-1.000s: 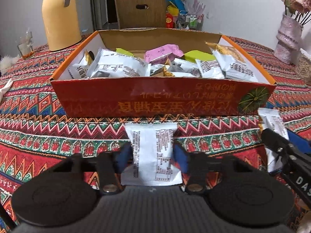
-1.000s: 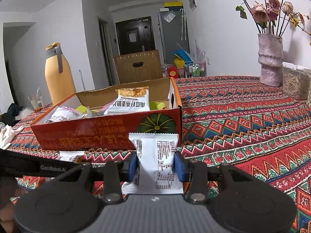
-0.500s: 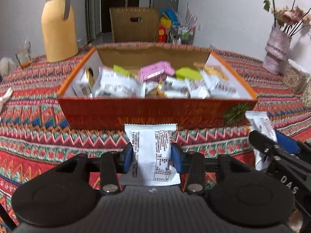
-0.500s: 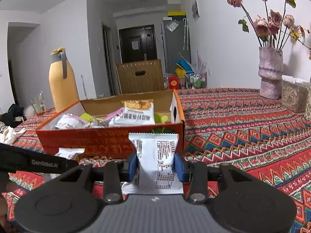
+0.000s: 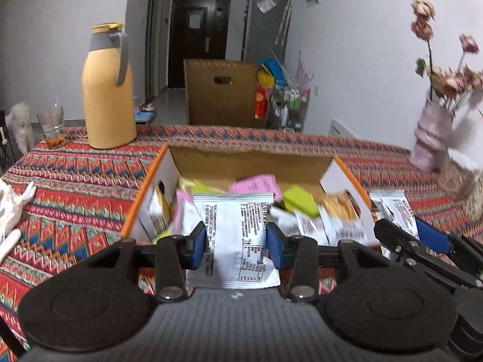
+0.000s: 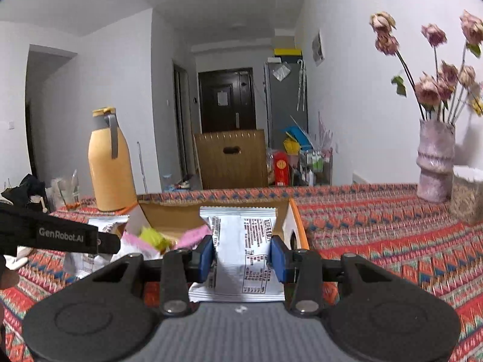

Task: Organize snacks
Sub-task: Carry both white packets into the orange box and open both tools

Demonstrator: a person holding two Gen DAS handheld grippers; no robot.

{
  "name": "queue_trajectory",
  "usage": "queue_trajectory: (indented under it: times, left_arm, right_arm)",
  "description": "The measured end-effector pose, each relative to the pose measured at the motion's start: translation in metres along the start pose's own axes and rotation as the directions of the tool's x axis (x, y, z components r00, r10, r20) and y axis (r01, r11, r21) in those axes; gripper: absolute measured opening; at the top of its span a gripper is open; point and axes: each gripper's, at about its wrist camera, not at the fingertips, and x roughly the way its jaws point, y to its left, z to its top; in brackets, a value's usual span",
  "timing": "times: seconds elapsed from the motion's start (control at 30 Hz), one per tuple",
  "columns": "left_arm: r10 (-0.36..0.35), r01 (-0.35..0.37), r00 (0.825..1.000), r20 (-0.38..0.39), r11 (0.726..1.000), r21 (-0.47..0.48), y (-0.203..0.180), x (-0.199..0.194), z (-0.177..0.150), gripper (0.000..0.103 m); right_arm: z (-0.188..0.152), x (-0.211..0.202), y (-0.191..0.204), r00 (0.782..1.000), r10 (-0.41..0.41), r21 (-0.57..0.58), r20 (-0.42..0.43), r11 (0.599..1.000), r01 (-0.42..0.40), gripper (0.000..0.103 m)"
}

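The left claw is clamped on a white snack packet, its blue pads pressing the packet's two long edges, and the packet hangs above the open orange snack box near that box's front wall. The right claw is closed in the same way on a second white packet, which is held up in front of the box's right end wall; in the left wrist view this packet shows just outside the box's right side, with the right claw around it. The box sits in the middle of the tabletop, which is covered by a red patterned cloth, and it already holds a loose heap of white, pink and yellow-green packets. A tall yellow thermos jug stands near the far left corner of the tabletop, with a drinking glass beside it at the far left edge. A pale pink vase of dried flowers stands at the far right edge, and a clear jar stands just beside it.
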Motion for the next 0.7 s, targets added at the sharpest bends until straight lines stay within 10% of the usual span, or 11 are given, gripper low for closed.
queue_trajectory:
  times: [0.7]
  left_arm:
    - [0.087,-0.079,0.994,0.061,0.990,-0.120,0.041,0.070,0.043,0.042]
  right_arm:
    - [0.032,0.088,0.018,0.999,-0.036,-0.027,0.040,0.999,0.037,0.039]
